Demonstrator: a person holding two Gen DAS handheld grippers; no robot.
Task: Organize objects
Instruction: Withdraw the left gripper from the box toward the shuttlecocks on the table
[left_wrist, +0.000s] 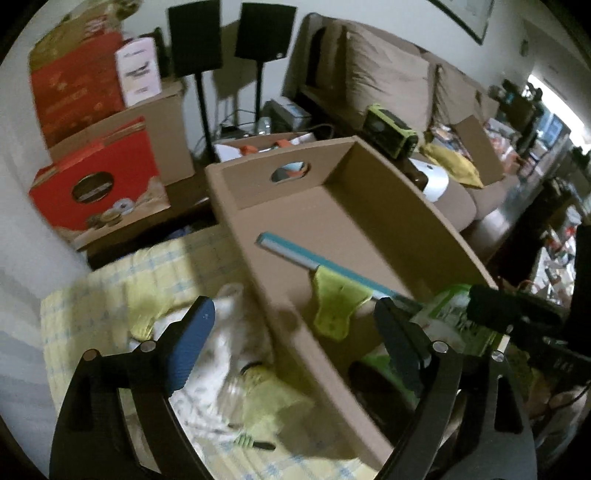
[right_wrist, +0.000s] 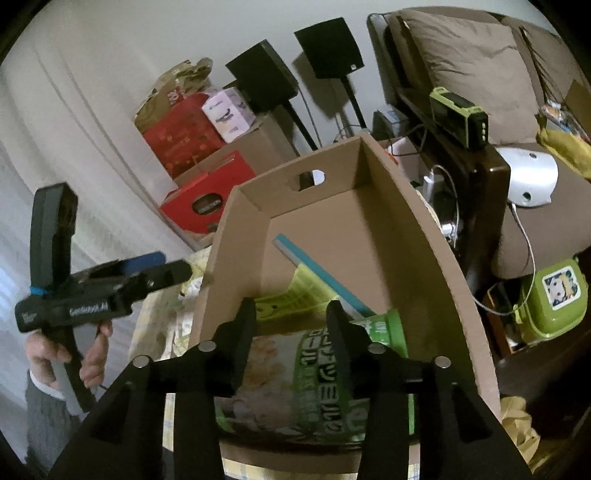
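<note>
Between the right gripper's (right_wrist: 291, 332) parted jaws sits a green-printed packet (right_wrist: 317, 384), lying in the cardboard box (right_wrist: 436, 236) unpressed. Beside the box's left wall, the left gripper (left_wrist: 291, 332) gapes wide, empty, over yellow checked cloth (left_wrist: 110, 295). A teal stick (right_wrist: 314, 273) lies deeper inside.

The green packet (right_wrist: 314, 391) is partly hidden behind the right tongs (right_wrist: 291, 328), print blurred

Brown cardboard box (left_wrist: 354, 221) holds a teal stick (left_wrist: 295, 254); yellow-checked cloth (left_wrist: 122, 288) beside.
</note>
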